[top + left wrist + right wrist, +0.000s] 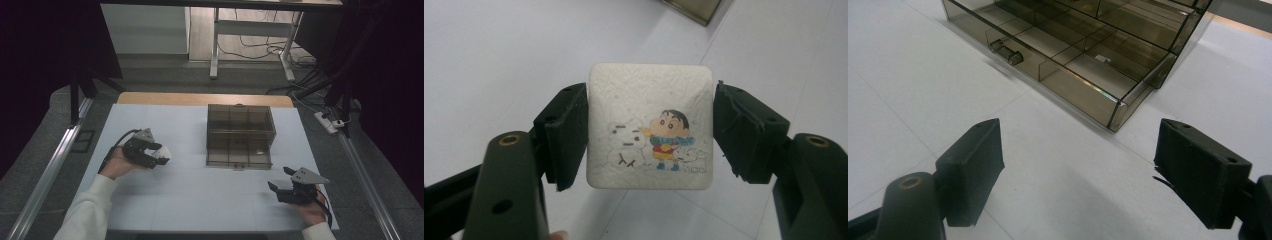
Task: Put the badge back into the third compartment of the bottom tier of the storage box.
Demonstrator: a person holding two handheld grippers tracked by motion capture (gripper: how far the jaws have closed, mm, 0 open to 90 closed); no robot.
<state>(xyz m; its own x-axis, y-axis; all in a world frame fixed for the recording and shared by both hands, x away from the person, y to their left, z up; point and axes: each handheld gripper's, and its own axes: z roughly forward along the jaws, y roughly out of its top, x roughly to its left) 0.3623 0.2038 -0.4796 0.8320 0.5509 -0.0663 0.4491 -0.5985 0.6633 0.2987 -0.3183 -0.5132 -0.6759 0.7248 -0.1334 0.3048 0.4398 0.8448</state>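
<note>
My left gripper (161,154) is shut on a white square tissue pack (650,132) printed with a cartoon child, a snowman and a small dog; its jaws press the pack's two sides. In the high view the tissue pack (164,154) is held just above the white table (190,200), left of the drawer box. A smoky transparent drawer box (240,135) stands at the table's middle, its lower drawer (1058,55) pulled out toward me, with a metal handle (1005,52). My right gripper (278,185) is open with nothing between its jaws, low at the front right.
The drawer is split into several compartments, and a small white thing (1102,58) lies in one. A wooden strip (205,98) borders the table's far edge. Beyond it are desk legs (215,45), cables and a power strip (327,122) on the floor.
</note>
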